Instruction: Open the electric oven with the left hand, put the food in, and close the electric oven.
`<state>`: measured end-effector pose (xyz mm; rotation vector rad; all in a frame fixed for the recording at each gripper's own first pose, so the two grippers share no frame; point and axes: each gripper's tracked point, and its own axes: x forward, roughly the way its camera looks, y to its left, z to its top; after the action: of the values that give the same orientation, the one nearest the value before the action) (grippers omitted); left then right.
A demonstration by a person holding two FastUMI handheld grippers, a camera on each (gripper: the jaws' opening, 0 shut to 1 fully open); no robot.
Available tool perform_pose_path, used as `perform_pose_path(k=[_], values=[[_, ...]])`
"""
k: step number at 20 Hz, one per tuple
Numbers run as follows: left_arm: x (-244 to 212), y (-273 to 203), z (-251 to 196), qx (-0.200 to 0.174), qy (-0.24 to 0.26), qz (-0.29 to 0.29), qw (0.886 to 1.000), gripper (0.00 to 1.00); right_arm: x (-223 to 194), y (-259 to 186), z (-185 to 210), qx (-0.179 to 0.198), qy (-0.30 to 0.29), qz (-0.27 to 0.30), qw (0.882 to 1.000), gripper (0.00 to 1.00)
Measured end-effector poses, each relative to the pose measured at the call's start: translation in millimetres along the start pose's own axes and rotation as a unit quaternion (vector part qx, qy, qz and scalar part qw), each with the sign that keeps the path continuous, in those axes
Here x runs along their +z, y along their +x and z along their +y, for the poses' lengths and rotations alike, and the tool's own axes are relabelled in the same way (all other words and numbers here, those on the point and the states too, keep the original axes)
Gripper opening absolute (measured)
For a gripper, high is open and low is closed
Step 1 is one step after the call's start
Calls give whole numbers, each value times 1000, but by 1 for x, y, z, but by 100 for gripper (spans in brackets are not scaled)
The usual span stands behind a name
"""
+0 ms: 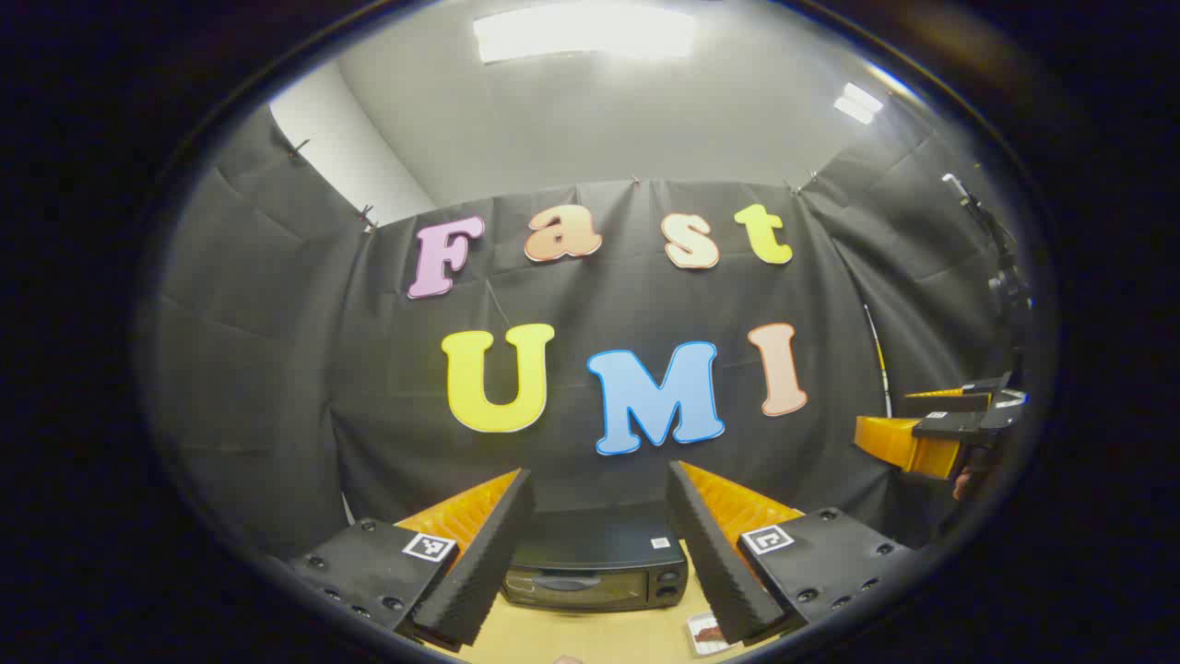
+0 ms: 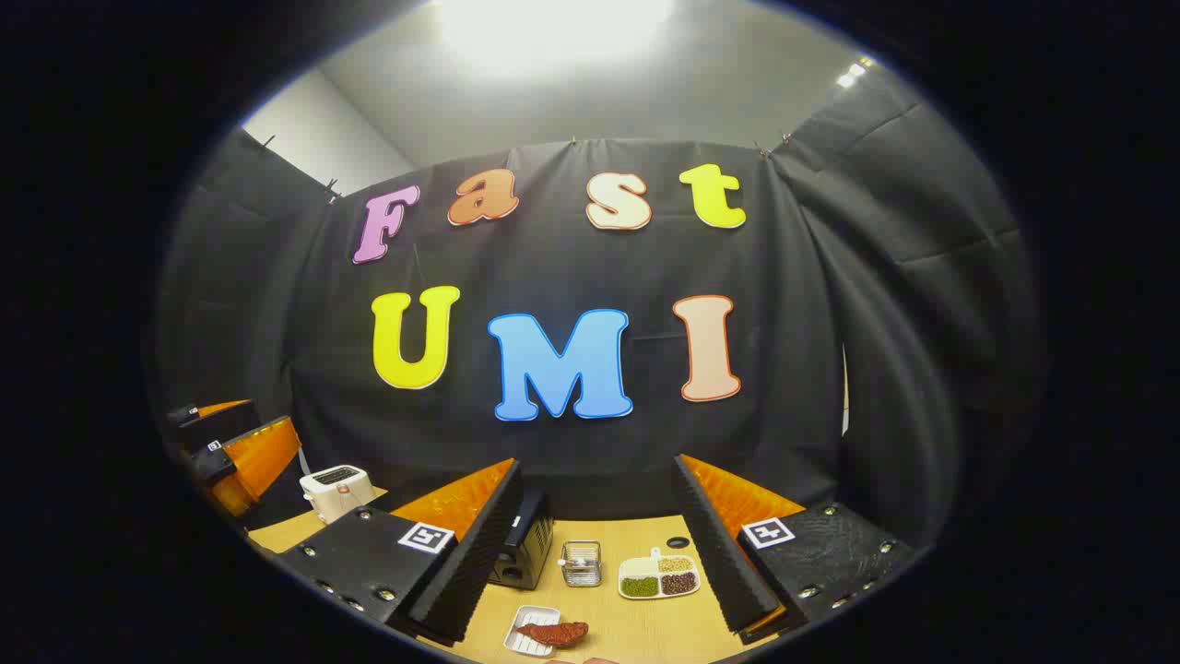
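Left gripper view puts the black electric oven with its glass-fronted door [image 1: 590,576] straight ahead at the back of the light wooden table [image 1: 590,636], framed between the left gripper [image 1: 599,553]'s own fingers, which stand wide apart with nothing between them. The door looks closed, and a pale curved handle seems to run across its upper part, though it is too small to be sure. The gripper is high and well back from it, so I judge the opening step has not begun.

To do it well, the left gripper should come down and forward until the handle sits squarely between the fingers, then close on it and swing the door along its hinge arc rather than pulling straight back, which could drag the light appliance across the table.

In the right gripper view the oven [image 2: 524,551] appears side-on, partly behind the right gripper [image 2: 599,553]'s wide, empty fingers. Near the front edge lies the food, a reddish-brown piece on a small white ridged tray [image 2: 544,633]. Farther back are a small clear glass container [image 2: 581,563] and a white divided dish of green, tan and dark beans [image 2: 659,578]; a white toaster [image 2: 336,491] stands off to the left, near the other gripper. The right gripper should hold clear of the door's swing until it is fully down.
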<state>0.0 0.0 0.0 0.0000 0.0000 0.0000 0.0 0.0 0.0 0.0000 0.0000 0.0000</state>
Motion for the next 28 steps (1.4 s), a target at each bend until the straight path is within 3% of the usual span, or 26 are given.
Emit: perform_pose_path(k=[4, 7, 9, 13, 16, 28], values=[[12, 4, 11, -14, 7, -13, 1000, 97, 2, 0, 8, -13, 8, 6, 1000, 98], [4, 12, 16, -21, -4, -9, 1000, 100, 7, 2, 16, -19, 3, -2, 1000, 98], [0, 18, 22, -21, -10, -4, 1000, 91, 7, 2, 21, -22, 3, -5, 1000, 98], [-5, 27, 29, -27, -13, -3, 1000, 100, 8, 5, 28, -24, -1, -10, 1000, 98], [-15, 37, 33, -29, -17, 5, 999, 97, 7, 8, 30, -27, -2, -13, 1000, 98], [-157, 100, 46, -38, -2, 147, 988, 100, -30, 10, 25, -29, -10, 26, 999, 99]])
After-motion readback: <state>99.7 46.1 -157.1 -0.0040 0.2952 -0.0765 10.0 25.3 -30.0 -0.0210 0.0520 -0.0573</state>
